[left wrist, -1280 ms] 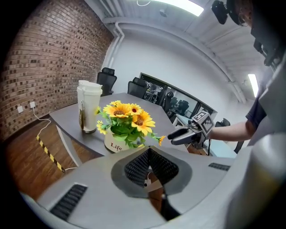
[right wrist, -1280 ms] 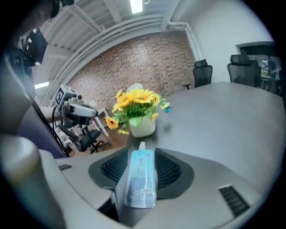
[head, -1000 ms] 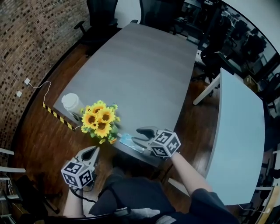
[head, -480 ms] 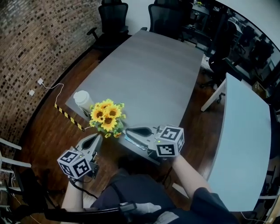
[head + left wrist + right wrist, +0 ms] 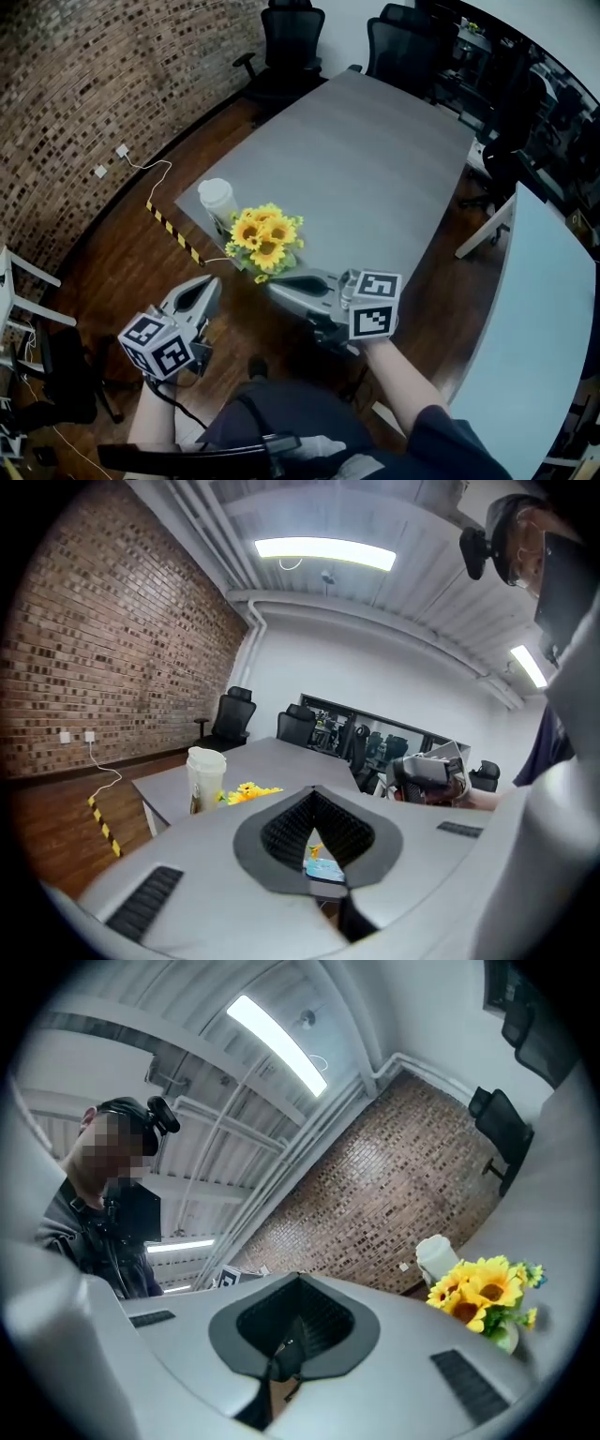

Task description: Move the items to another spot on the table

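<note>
A bunch of yellow sunflowers (image 5: pixel 267 239) stands near the grey table's (image 5: pixel 375 159) near corner, with a white lidded cup (image 5: pixel 217 202) just left of it. My right gripper (image 5: pixel 277 280) hovers in front of the flowers, shut and holding nothing (image 5: pixel 298 1281). My left gripper (image 5: pixel 213 283) hangs off the table's corner over the floor, also shut and holding nothing (image 5: pixel 314 791). A small blue packet (image 5: pixel 323 866) lies at the table's near edge; in the head view the right gripper hides it. The flowers (image 5: pixel 483 1293) and cup (image 5: pixel 437 1256) lie to the right in the right gripper view.
Black office chairs (image 5: pixel 291 37) stand at the table's far end. A brick wall (image 5: pixel 112 75) runs along the left, with a cable and yellow-black tape (image 5: pixel 173 232) on the wooden floor. A pale second table (image 5: pixel 534 319) stands to the right.
Both grippers have risen. The right jaws, open beside the blue packet a second ago, have closed with nothing in them. The packet is now hidden in the head view.
</note>
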The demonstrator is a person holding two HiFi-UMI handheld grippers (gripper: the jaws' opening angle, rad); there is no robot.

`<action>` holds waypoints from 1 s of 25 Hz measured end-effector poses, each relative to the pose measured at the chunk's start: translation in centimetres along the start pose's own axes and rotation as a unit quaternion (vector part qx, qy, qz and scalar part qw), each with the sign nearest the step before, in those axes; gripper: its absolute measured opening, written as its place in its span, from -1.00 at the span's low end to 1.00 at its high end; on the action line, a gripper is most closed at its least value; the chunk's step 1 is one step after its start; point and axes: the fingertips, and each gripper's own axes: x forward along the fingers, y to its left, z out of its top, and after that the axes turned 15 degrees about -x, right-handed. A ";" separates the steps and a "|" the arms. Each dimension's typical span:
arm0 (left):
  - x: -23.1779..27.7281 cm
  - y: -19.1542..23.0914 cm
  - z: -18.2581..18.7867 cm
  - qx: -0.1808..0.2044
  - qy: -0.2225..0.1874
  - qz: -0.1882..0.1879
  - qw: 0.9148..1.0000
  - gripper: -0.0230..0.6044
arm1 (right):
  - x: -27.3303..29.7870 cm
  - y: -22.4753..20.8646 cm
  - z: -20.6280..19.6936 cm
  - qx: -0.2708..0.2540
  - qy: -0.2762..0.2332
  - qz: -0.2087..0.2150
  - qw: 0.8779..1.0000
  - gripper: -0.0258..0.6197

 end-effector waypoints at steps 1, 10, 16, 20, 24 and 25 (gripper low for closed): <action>-0.5 0.3 0.3 -0.002 -0.007 0.001 1.000 -0.94 | 0.6 0.3 0.0 -0.002 0.002 0.004 1.000 -0.99; -7.9 5.4 0.6 -0.008 -0.043 0.012 0.999 -0.94 | 7.8 3.5 -1.8 0.011 0.027 0.033 0.999 -0.98; -16.8 10.5 1.8 -0.108 -0.101 -0.006 0.989 -0.94 | 15.2 7.9 -4.3 0.023 0.038 0.047 0.998 -0.98; -22.5 14.3 2.8 -0.104 -0.120 0.002 0.987 -0.94 | 21.5 11.0 -6.0 0.026 0.038 0.065 0.997 -0.99; -27.2 17.0 2.7 -0.106 -0.124 0.008 0.987 -0.94 | 26.3 13.4 -6.9 0.028 0.031 0.076 0.996 -0.99; -28.2 17.6 2.6 -0.105 -0.125 0.010 0.987 -0.94 | 27.1 14.0 -7.1 0.030 0.028 0.080 0.996 -0.99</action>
